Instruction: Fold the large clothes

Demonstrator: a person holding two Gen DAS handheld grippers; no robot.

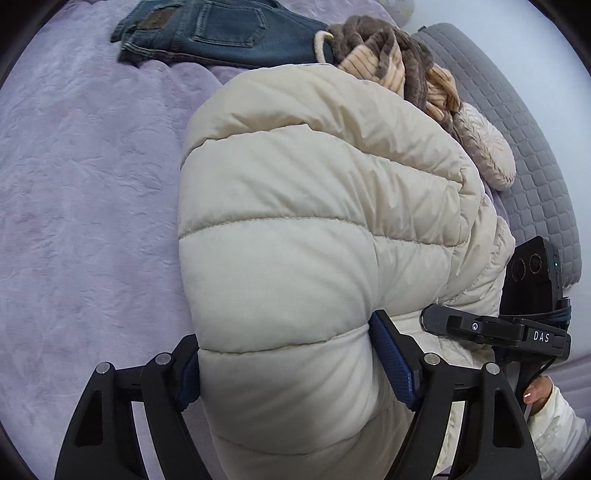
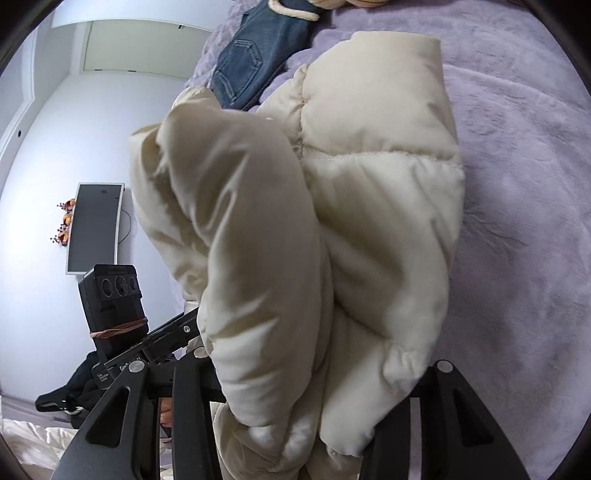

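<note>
One cream puffer jacket [image 1: 314, 221], mid-frame, both grippers clamped on it: left gripper [image 1: 295, 369] and right gripper [image 2: 317, 398]. One pair of jeans [image 1: 221, 33] up top, on lilac blanket [image 1: 92, 184].

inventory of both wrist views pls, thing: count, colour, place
jacket: 1, cream, puffy, on the bed, near end between both grippers
jeans: 1, blue, folded, far side of bed
fleece: 1, brown and peach, bunched beside jeans
cushion: 1, pale pink, right of jacket
bedspread: 1, lilac, under everything
mat: 1, grey quilted, bed's right edge
monitor: 1, dark, by the wall
left gripper: black, clamped on jacket
right gripper: black, clamped on jacket
hand: 1, white sleeve
</note>
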